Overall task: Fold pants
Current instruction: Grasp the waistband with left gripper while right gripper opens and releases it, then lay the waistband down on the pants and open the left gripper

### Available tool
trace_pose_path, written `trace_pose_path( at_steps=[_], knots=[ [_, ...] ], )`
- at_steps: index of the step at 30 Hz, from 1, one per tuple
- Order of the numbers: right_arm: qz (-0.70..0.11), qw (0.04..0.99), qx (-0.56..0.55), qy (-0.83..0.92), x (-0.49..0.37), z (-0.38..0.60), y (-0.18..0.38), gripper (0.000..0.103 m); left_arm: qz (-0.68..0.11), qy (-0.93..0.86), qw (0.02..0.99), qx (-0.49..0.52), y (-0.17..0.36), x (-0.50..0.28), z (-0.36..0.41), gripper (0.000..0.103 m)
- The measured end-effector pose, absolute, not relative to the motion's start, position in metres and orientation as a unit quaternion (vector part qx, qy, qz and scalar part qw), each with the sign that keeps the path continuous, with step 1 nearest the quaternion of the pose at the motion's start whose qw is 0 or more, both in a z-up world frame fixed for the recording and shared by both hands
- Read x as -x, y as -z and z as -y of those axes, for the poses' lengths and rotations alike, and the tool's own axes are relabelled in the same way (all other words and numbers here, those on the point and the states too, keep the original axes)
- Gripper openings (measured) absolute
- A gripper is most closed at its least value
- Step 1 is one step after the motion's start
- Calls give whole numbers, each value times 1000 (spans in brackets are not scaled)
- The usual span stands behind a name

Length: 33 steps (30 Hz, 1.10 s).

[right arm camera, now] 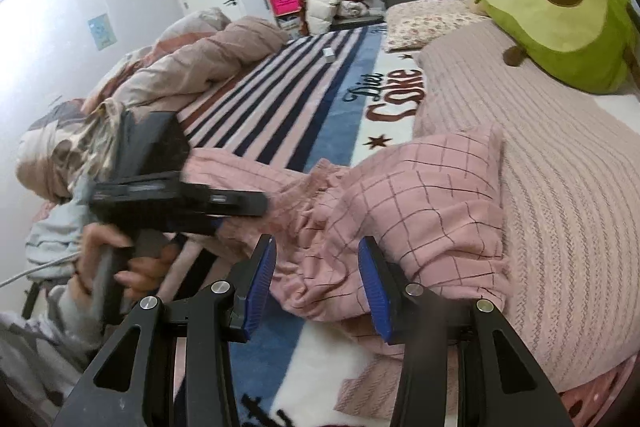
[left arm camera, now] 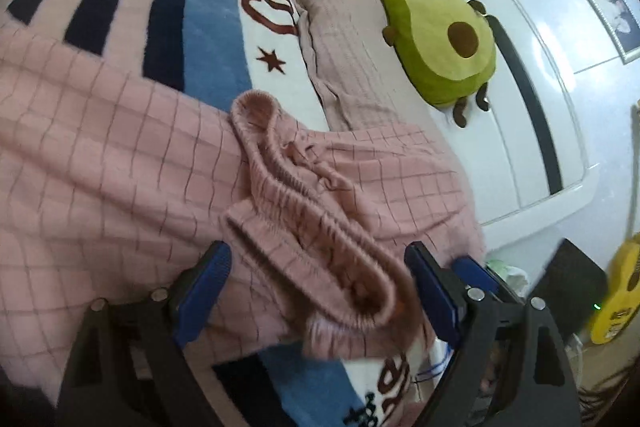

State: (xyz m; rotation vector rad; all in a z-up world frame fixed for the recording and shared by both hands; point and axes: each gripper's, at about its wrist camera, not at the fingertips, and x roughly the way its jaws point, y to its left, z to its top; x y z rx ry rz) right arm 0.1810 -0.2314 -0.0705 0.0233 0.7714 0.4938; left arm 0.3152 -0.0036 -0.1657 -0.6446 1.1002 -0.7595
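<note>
The pants (left arm camera: 132, 155) are pink with a dark grid pattern and they lie on the bed, on top of a striped blanket (left arm camera: 132, 3). They are not folded in a tidy way yet. The elastic waistband (left arm camera: 304, 211) is bunched and partly turned over, and the cloth around it has many wrinkles. I judge the task is at an early or middle stage: the legs seem gathered to one side, but flattening and the final folds are not done.

The left gripper (left arm camera: 318, 291) has its blue fingers (left arm camera: 208, 287) wide apart, one on each side of the waistband, and they do not close on it. The right gripper (right arm camera: 316, 283) is also spread open, with crumpled cloth of the pants between its fingers (right arm camera: 260, 283), but it holds nothing. In the right wrist view the person's left hand (right arm camera: 120, 259) holds the handle of the other gripper.

On the blanket the writing "Diet Coke" can be read, with small dark red stars near it. More letters show at the lower edge of the left wrist view, but I cannot read them. A green avocado plush toy (left arm camera: 436, 31) lies further back on the bed.
</note>
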Motion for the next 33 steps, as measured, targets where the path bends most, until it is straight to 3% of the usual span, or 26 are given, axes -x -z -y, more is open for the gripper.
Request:
trace_pose_path(
  at_steps=[1,2,3,5,6,8,18,20,28,31,32,33],
  knots=[
    [-370,897,-12,-242,-179,231,68,38,-501,342,743,284,166,-317,7,80],
    [-369,897,-11,-244,-178,230,67,38,-500,337,750,271,165,-319,11,63],
    [-367,897,-10,-246,-177,228,66,38,-503,341,748,267,166,-321,14,41],
    [-364,897,-12,-251,-174,227,63,38,-509,351,740,265,169,-323,21,20],
    [-362,897,-13,-253,-173,227,62,38,-503,347,750,254,167,-322,23,14],
    [-358,898,-12,-254,-172,226,59,38,-479,327,785,217,156,-316,23,12],
    [-317,924,11,-213,-172,224,34,38,-357,219,897,143,89,-288,-54,11],
    [-319,929,27,-185,-182,220,37,42,-346,200,907,130,81,-283,-71,11],
    [-422,888,75,-168,-218,185,114,43,-402,172,896,83,117,-286,-93,14],
    [-435,879,104,-166,-215,177,131,43,-405,189,888,112,118,-286,-101,24],
    [-435,878,109,-167,-212,176,132,43,-397,191,891,108,114,-284,-101,34],
    [-434,878,112,-168,-210,177,133,43,-386,177,900,98,110,-280,-100,61]
  ],
)
